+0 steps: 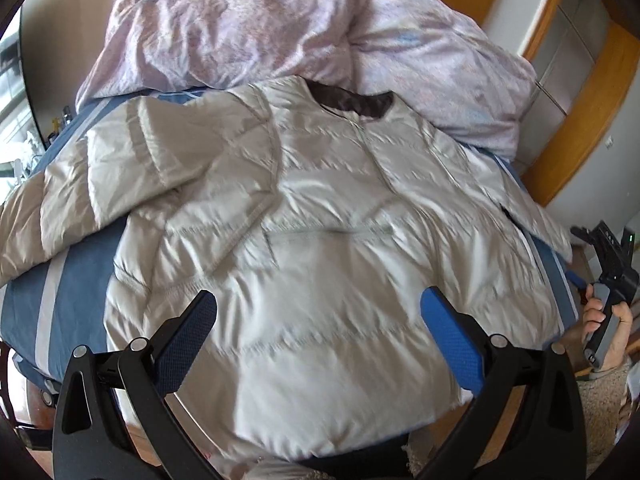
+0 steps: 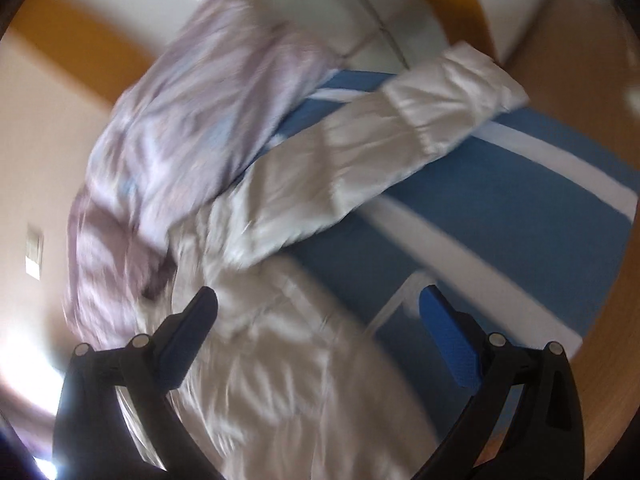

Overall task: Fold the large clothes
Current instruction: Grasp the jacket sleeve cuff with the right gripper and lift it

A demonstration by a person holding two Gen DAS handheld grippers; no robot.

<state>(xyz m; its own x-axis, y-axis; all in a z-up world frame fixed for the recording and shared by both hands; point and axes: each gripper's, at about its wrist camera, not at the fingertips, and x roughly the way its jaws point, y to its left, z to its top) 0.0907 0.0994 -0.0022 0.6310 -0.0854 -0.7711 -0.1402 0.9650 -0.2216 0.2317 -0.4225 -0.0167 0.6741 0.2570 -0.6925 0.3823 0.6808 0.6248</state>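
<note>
Jacket [image 1: 320, 240], pale and quilted, lies front-up on my blue striped bed cover [image 1: 80, 292], zipped, dark collar lining toward the far side. One sleeve [image 1: 132, 184] is folded in over the chest; the other sleeve [image 2: 400, 140] stretches out across the cover. My left gripper [image 1: 318, 312] hangs over the hem, jaws wide apart, empty. My right gripper [image 2: 318, 312] is likewise spread, holding nothing. A crumpled lilac duvet [image 1: 280, 28] sits just behind the collar.
</note>
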